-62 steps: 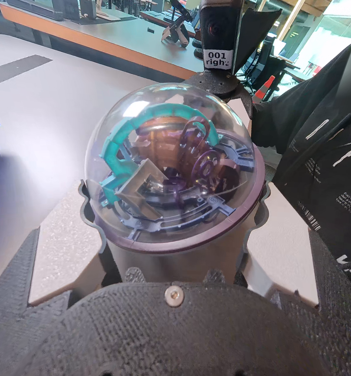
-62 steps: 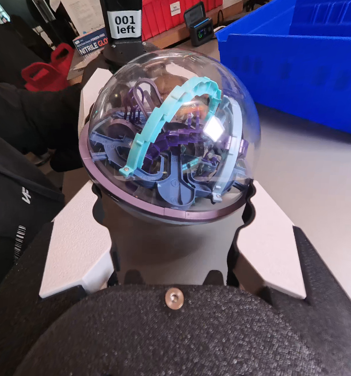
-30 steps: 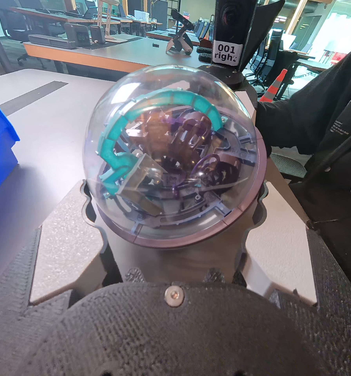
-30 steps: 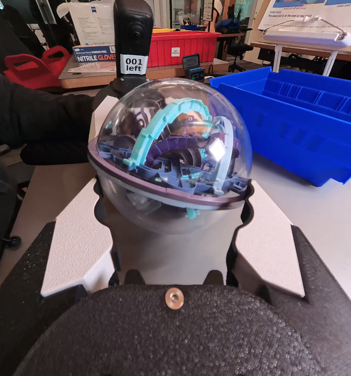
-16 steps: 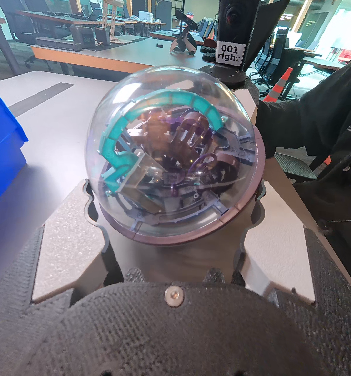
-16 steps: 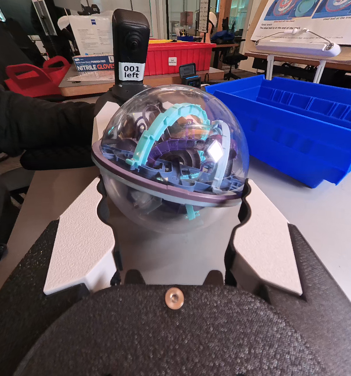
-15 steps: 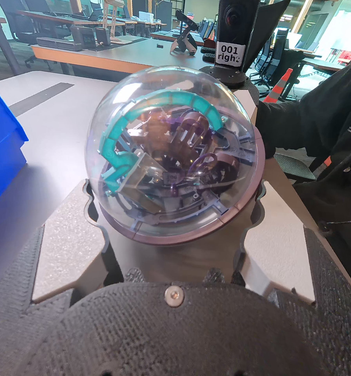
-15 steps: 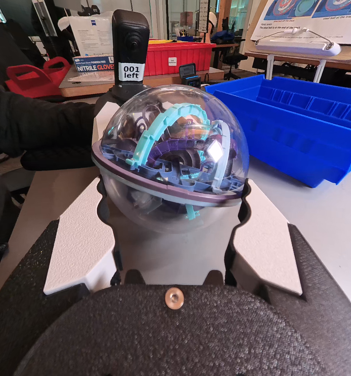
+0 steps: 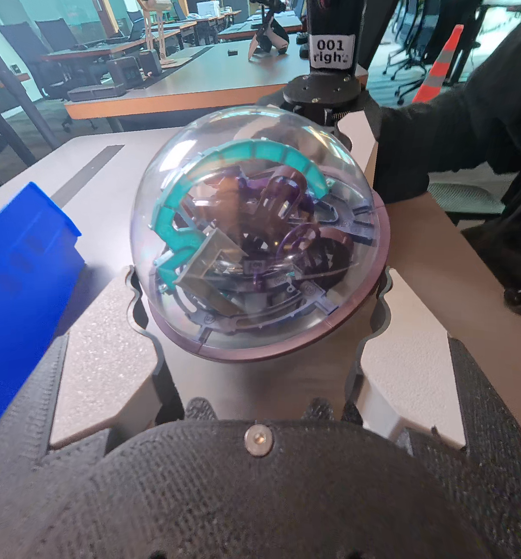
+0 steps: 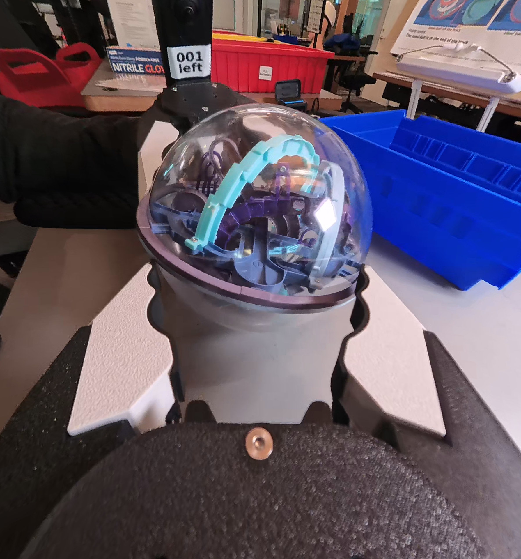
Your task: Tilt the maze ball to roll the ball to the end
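Left wrist view crops the grey table [image 9: 108,193] at every edge, and the blue bin [image 9: 23,272] beside the maze ball is cut off at the left, though the right wrist view shows its ribbed interior [image 10: 452,193] more fully. A person's black sleeve [image 9: 452,139] hides the hand on the far gripper. The maze ball [image 9: 259,236], a clear sphere with a dark purple band round its middle, sits tilted between both tools, raised off the table as far as the shadow beneath suggests. The left gripper [image 9: 259,290] has its white fingers [image 9: 108,348] spread wide and closed against the sphere's lower sides, the dark scalloped pads meeting the shell just under the band; the right gripper [image 10: 254,281] clasps it the same way from the opposite side, fingers [image 10: 123,348] pressed in. Inside, the teal track [image 10: 244,181] arches over blue and purple ramps, but reflections on the dome blur the tangle, and the small steel ball cannot be picked out with any certainty.
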Demonstrator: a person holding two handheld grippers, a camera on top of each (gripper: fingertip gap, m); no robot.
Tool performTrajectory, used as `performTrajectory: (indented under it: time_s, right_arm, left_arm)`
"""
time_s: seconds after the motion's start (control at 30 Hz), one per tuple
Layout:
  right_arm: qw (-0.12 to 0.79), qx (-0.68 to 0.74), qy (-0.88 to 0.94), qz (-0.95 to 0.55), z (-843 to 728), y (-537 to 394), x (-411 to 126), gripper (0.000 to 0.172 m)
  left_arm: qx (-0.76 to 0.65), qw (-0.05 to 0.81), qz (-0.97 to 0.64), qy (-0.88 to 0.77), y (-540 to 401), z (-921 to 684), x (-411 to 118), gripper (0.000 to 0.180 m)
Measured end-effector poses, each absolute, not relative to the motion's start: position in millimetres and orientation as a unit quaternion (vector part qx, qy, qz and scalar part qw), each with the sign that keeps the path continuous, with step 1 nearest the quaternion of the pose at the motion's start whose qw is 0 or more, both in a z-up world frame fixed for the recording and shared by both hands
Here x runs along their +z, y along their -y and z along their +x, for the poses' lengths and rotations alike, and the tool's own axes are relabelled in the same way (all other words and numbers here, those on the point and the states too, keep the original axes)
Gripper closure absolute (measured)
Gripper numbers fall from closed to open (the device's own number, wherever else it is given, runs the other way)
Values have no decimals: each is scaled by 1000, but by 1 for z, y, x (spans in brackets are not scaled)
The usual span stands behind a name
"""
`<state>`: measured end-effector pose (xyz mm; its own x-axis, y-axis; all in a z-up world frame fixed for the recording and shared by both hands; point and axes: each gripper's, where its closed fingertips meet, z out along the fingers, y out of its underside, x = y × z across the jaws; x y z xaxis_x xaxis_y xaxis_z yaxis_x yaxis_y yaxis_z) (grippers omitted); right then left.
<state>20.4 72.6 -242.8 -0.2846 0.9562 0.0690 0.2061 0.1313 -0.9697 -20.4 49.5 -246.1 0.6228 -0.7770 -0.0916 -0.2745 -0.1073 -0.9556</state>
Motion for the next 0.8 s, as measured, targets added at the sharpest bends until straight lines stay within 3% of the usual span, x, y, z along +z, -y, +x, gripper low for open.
performTrajectory:
  time_s: [0.03,0.27,0.47,0.7,0.8]
  right_arm:
    - [392,483,643,-447,22,-71,-241,48]
    - [391,516,624,-437,31,-73,-229,63]
    - [367,537,600,-465,34,-82,-227,63]
    - [342,532,607,-482,33,-82,-236,66]
    - [339,525,615,-482,32,-80,-239,66]
  left_arm:
    - [-214,556,-706,-382,-48,-21,-247,31]
    - [-113,563,-693,-435,-47,-26,-248,33]
    - [-94,593,-666,-442,-42,-23,-230,36]
    - [-259,611,-669,-334,-27,-42,-206,38]
    - [-363,577,-688,-249,-31,-50,-208,38]
